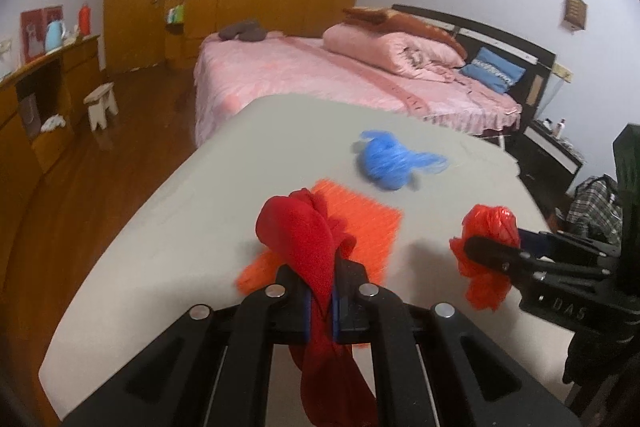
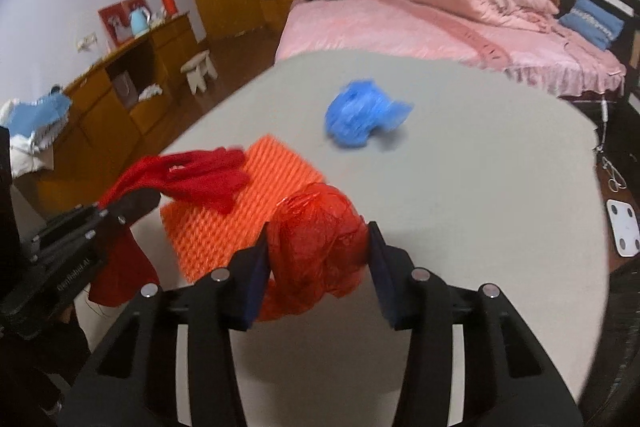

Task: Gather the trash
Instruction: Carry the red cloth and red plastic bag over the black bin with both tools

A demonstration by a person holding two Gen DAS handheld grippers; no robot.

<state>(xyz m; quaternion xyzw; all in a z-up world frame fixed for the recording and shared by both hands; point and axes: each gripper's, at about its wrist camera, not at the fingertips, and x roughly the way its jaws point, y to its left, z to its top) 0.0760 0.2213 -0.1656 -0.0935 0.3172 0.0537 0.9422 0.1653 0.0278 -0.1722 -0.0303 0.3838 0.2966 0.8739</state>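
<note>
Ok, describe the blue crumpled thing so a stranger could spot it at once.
Start at the grey table in front of the pink bed. On its far half, beyond the orange ridged mat, lies a crumpled blue plastic bag on its own. It is the only blue item on the table and the only piece that neither tool touches; the other two scraps are red.

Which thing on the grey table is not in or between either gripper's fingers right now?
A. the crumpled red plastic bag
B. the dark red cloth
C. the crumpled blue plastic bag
C: the blue plastic bag lies alone on the table, while the left gripper pinches the red cloth and the red plastic bag sits between the right gripper's fingers.
</note>
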